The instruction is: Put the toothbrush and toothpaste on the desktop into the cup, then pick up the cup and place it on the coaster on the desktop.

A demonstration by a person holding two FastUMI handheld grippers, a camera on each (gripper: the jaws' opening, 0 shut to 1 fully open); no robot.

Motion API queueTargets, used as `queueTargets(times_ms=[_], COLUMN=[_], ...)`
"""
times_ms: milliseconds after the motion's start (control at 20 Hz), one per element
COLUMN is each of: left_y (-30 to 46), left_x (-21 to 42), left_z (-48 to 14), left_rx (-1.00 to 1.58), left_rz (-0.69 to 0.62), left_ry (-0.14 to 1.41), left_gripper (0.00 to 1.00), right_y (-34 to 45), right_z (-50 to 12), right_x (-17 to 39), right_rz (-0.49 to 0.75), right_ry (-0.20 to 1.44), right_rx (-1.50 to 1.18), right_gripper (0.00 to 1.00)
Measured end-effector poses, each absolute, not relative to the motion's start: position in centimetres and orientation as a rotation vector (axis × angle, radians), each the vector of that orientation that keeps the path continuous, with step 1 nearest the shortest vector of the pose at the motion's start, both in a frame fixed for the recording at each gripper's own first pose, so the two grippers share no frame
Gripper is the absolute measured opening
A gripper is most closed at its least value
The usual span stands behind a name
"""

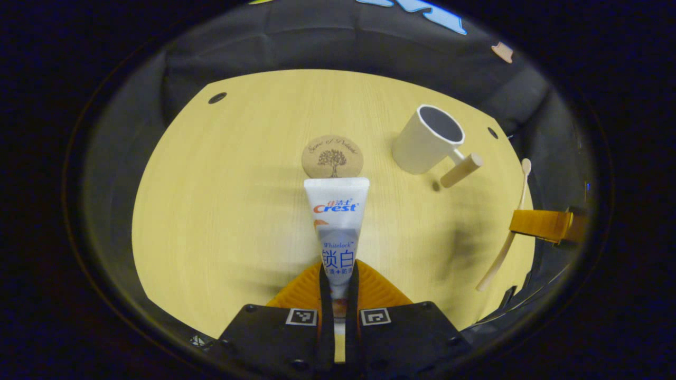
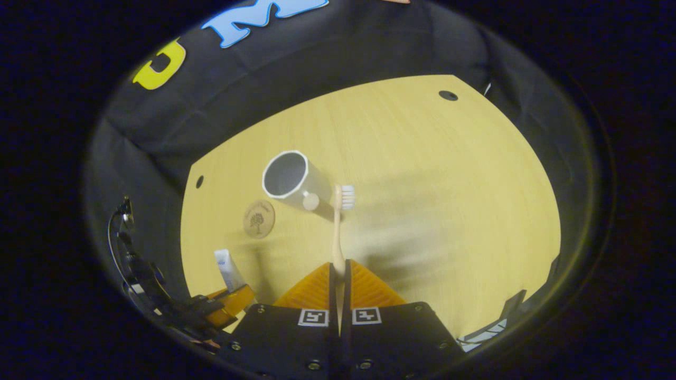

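Observation:
My left gripper [image 1: 338,282] is shut on a white toothpaste tube [image 1: 336,216], which sticks forward above the wooden desktop [image 1: 227,211]. Beyond the tube lies a round cork coaster [image 1: 332,157] with a tree print. A white cup [image 1: 426,139] with a wooden handle stands to the right of it. My right gripper [image 2: 338,277] is shut on a pale toothbrush [image 2: 338,227], bristles pointing forward near the cup [image 2: 291,181]. The right gripper [image 1: 546,224] and the toothbrush [image 1: 509,232] also show at the right edge of the left gripper view. In the right gripper view the left gripper [image 2: 232,298] holds the tube [image 2: 224,268] at lower left, near the coaster [image 2: 259,218].
The desktop has small dark holes [image 1: 217,97] near its far corners [image 2: 448,95]. Black cloth walls the booth behind the table. Cables and a stand [image 2: 132,258] sit off the table's left edge in the right gripper view.

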State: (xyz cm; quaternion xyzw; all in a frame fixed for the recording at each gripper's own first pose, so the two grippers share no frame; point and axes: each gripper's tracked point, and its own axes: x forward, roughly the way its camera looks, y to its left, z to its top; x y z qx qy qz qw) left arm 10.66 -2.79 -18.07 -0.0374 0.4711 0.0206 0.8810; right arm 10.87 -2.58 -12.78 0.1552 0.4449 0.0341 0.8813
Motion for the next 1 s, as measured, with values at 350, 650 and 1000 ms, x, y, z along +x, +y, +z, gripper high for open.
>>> queueTargets(times_ms=[350,650,1000], left_y=[-1.9,-2.1,-1.6], left_x=[11.0,10.1,9.8], left_z=[-13.1,-11.8,-10.8], left_rx=[-0.082,-0.108,-0.129], left_rz=[0.048,0.066,0.091], left_ry=[0.900,0.890,0.884], left_gripper=[0.16,0.16,0.16], right_y=[0.6,2.0,2.1], right_z=[-6.5,-7.1,-10.1], right_x=[21.1,28.7,30.3], right_rz=[0.114,0.101,0.071], right_ry=[0.684,0.620,0.597], right_rx=[0.409,0.390,0.269], right_gripper=[0.02,0.02,0.03])
